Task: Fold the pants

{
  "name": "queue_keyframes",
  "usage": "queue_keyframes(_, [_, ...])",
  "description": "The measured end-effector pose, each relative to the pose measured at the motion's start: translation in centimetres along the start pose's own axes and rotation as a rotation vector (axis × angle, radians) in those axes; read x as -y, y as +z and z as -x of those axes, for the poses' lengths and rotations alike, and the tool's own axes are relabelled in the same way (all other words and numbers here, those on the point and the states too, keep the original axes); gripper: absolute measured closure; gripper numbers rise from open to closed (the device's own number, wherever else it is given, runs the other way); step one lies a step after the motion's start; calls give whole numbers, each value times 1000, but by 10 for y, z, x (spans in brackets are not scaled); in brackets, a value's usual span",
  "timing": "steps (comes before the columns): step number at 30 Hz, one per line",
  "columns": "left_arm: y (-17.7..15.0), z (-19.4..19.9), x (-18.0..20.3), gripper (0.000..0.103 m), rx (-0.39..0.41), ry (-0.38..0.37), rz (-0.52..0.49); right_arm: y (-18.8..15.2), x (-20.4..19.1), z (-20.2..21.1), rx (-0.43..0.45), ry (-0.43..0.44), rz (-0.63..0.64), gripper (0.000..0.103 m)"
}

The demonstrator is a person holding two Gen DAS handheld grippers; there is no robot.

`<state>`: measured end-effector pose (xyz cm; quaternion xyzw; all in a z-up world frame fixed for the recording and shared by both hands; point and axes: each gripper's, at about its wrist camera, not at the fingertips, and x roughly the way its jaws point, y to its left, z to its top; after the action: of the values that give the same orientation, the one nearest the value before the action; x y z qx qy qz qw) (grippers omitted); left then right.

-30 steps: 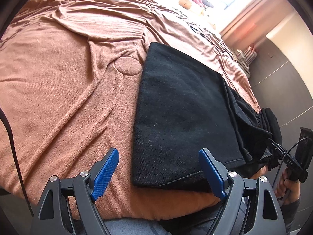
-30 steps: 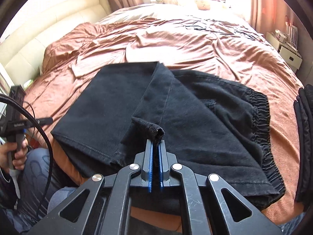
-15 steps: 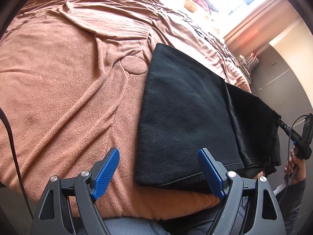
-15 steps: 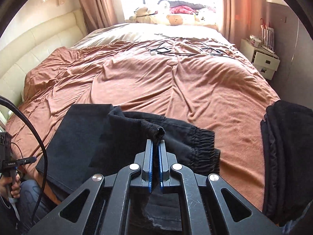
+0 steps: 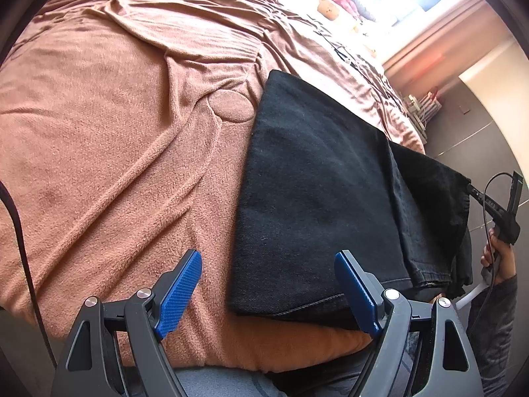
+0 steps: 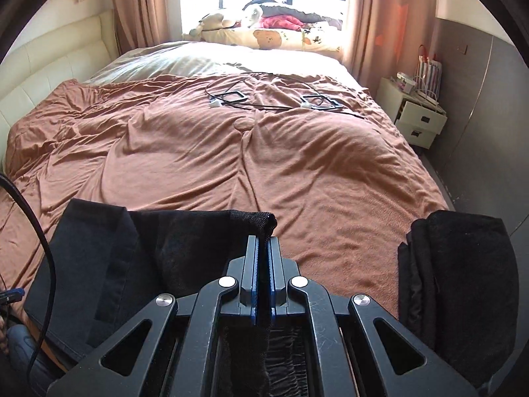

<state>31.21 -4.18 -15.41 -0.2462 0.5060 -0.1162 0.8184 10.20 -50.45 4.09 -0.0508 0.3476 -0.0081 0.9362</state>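
The right hand-held gripper [image 6: 261,241] is pinching a corner of the black pants [image 5: 317,192], its two blue-lined jaws pressed together with the fabric edge poking out just above the tips and the gathered waistband hanging down between the gripper's arms. It is holding that corner raised off the bed [image 6: 264,152], which, as I judge it, is meant to carry the free part over the flat part for the next fold. In the left wrist view the same gripper is showing at the far right edge, with a sheet of cloth sloping up to it from the bed.

The left hand-held gripper [image 5: 267,278] is hovering with its jaws spread wide and gripping nothing, low over the near hem of the pants. It is probably waiting there to pin or smooth the flat layer while the other side is being brought across.

The pants are lying at the near edge of the bed on the brown blanket [image 5: 115,152], mostly flat, one side lifted.

Counting: two hand-held grippers, one pair of pants in work, and one other dark folded pile [image 6: 459,274] sitting apart on the right of the bed. Farther up the blanket, two small square black items with thin cables [image 6: 274,99] are lying near the pillows [image 6: 271,38]; a white nightstand [image 6: 418,115] is standing beside the bed.
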Motion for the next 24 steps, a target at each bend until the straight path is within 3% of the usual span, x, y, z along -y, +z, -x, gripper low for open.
queue_keyframes(4, [0, 0, -1, 19, 2, 2, 3, 5, -5, -12, -21, -102, 6, 99])
queue_keyframes(15, [0, 0, -3, 19, -3, -11, 11, -33, -35, -2, -101, 66, 29, 99])
queue_keyframes(17, [1, -2, -4, 19, -13, -17, 15, -41, -42, 1, -117, 91, 54, 91])
queue_keyframes(19, [0, -2, -5, 19, -16, -17, 16, -50, -52, 4, -128, 105, 75, 59])
queue_keyframes(21, [0, -2, -4, 19, -18, -15, 11, -56, -57, 11, -109, 126, 97, 43])
queue_keyframes(24, [1, -7, -2, 21, -45, 16, 10, -67, -66, 17, -100, 161, 137, 43])
